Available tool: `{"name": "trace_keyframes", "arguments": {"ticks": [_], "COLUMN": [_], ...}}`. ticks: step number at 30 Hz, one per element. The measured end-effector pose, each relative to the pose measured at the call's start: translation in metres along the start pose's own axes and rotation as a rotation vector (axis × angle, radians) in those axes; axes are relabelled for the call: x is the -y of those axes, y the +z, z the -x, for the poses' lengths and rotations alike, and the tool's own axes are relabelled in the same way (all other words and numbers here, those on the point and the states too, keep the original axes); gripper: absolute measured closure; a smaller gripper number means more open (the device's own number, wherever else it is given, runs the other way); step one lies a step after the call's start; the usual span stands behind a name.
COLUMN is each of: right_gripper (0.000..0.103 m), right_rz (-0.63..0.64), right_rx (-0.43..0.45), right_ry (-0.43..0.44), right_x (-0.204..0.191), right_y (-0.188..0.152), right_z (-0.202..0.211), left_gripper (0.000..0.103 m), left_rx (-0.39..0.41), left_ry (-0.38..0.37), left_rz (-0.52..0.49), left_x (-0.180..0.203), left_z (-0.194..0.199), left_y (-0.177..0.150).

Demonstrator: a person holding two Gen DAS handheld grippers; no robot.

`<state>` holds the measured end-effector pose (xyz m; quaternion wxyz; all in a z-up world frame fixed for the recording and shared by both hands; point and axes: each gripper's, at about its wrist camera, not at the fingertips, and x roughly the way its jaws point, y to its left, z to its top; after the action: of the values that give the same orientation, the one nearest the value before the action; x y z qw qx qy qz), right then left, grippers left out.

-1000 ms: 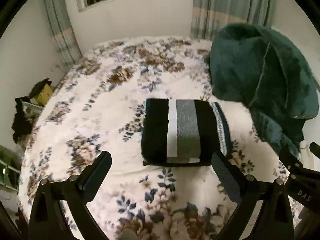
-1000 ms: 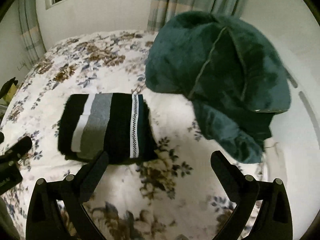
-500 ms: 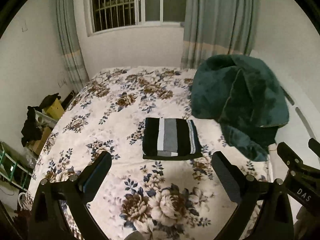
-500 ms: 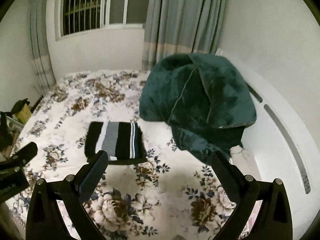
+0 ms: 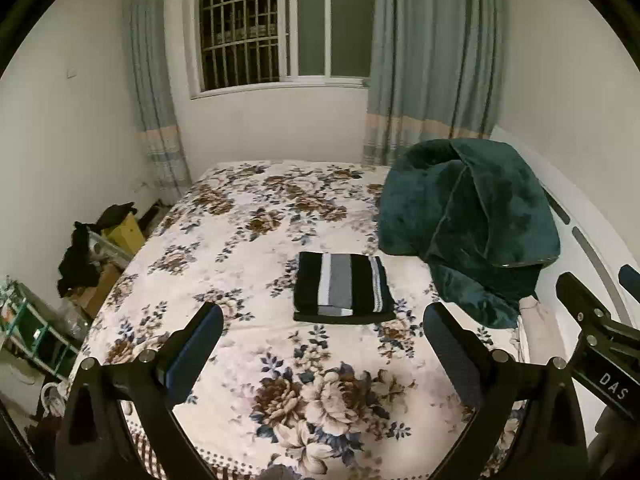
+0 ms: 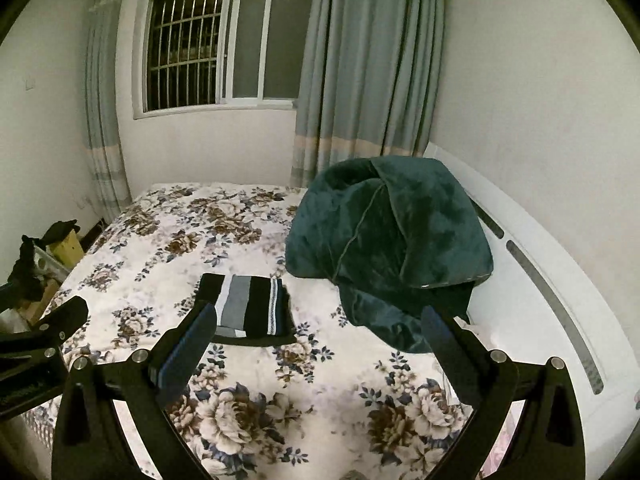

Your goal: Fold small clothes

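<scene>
So from where I'm sitting, the fold itself looks done. The striped garment [image 5: 343, 289] is a tidy rectangle lying flat on the floral bed [image 5: 248, 240], black with white and grey bands. I'd call this the wrap-up step: both claws are off the cloth and hanging above the near end of the bed.

Left claw [image 5: 322, 350] is spread wide with nothing between its fingers. The garment sits ahead of it, pretty much centred in the gap between the 2 fingers, but well apart from the tips. Right claw [image 6: 318, 348] is also spread wide and empty. From its camera the garment [image 6: 250, 307] is ahead and off to the left, with the left finger [image 6: 188, 344] covering its near corner in the view. That's just overlap in the picture; I don't think it's touching.

Off to the right of both claws there's a big teal plush blanket [image 5: 468, 224] heaped up against the white headboard [image 6: 536, 280], near the garment but not on it as far as I can tell.

Next move, my guess: I can't spot another small piece on the bed, so either 1 more item gets brought in or that's it. If the stack needs squaring, both claws go forward and down, left 1 straight in, right 1 angling left.
</scene>
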<state>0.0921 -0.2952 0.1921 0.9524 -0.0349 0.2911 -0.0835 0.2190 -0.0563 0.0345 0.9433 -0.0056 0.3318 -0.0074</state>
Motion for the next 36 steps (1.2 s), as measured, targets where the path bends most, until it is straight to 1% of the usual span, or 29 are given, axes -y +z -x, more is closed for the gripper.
{"name": "trace_keyframes", "arguments": {"ticks": [3, 6, 10, 23, 36], "right_gripper": [0.0, 0.0, 0.0, 0.0, 0.0], "right_rz": [0.004, 0.008, 0.02, 0.024, 0.021], "right_rx": [-0.014, -0.025, -0.048, -0.041, -0.046], "right_ry": [0.017, 0.023, 0.035, 0.048, 0.055], "right_x": [0.002, 0.004, 0.007, 0.002, 0.003], "right_y": [0.002, 0.004, 0.009, 0.021, 0.023], "right_z": [0.008, 0.009, 0.01, 0.018, 0.021], "left_gripper": [0.0, 0.0, 0.0, 0.0, 0.0], "left_rx": [-0.009, -0.01, -0.034, -0.029, -0.029], "left_ry": [0.006, 0.018, 0.028, 0.014, 0.022], "left_rz": [0.01, 0.007, 0.0, 0.003, 0.006], "left_x": [-0.003, -0.002, -0.001, -0.002, 0.004], "left_z": [0.007, 0.012, 0.017, 0.025, 0.033], "left_y": [0.0, 0.0, 0.004, 0.004, 0.001]}}
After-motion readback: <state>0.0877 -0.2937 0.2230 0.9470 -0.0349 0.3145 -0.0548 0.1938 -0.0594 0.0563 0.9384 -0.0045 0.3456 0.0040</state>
